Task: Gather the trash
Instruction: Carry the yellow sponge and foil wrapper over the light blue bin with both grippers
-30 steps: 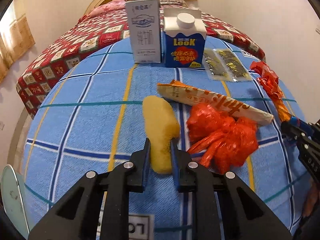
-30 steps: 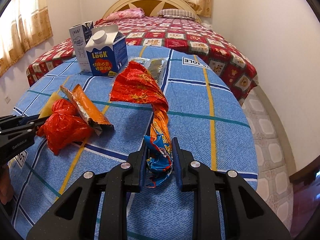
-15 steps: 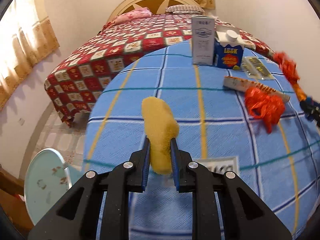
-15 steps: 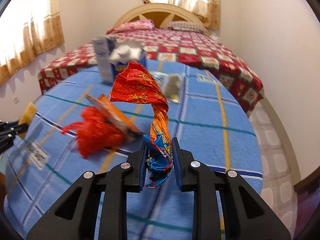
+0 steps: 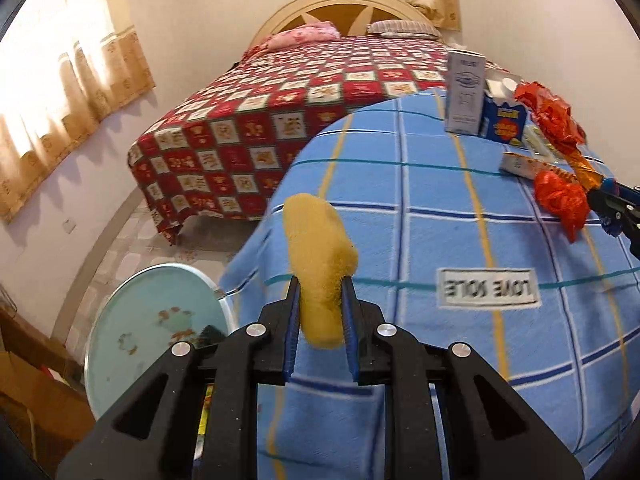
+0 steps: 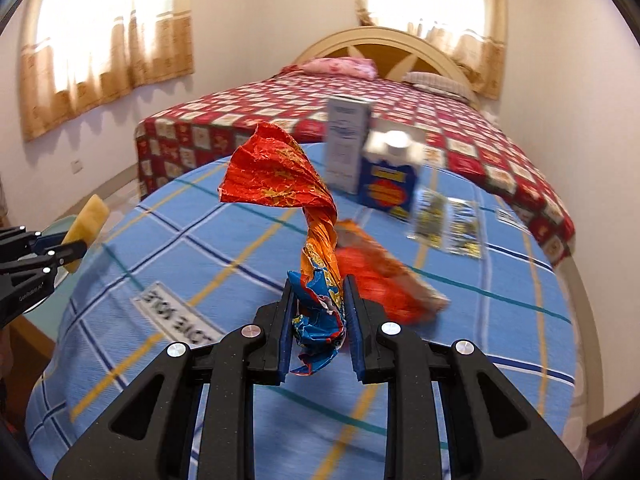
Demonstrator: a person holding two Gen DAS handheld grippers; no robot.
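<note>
My left gripper (image 5: 320, 304) is shut on a yellow sponge-like piece (image 5: 318, 248), held in the air above the left edge of the blue checked table (image 5: 440, 248). That gripper (image 6: 74, 246) and its yellow piece (image 6: 86, 220) show at the left of the right wrist view. My right gripper (image 6: 318, 312) is shut on a twisted red, orange and blue foil wrapper (image 6: 280, 172), lifted over the table; the wrapper (image 5: 554, 116) also appears at the right of the left wrist view. A crumpled red bag (image 5: 560, 200) and an orange snack packet (image 6: 384, 276) lie on the cloth.
A white carton (image 5: 464, 92) and a blue Look carton (image 5: 504, 120) stand at the table's far side, with clear sachets (image 6: 448, 220) next to them. A pale green round bin lid (image 5: 156, 328) sits low at the table's left. A bed with a red checked cover (image 5: 280, 120) lies behind.
Both grippers have swung left and risen with their loads. The yellow piece has left the table's middle and now hangs over its left edge; the round lid has come into view.
</note>
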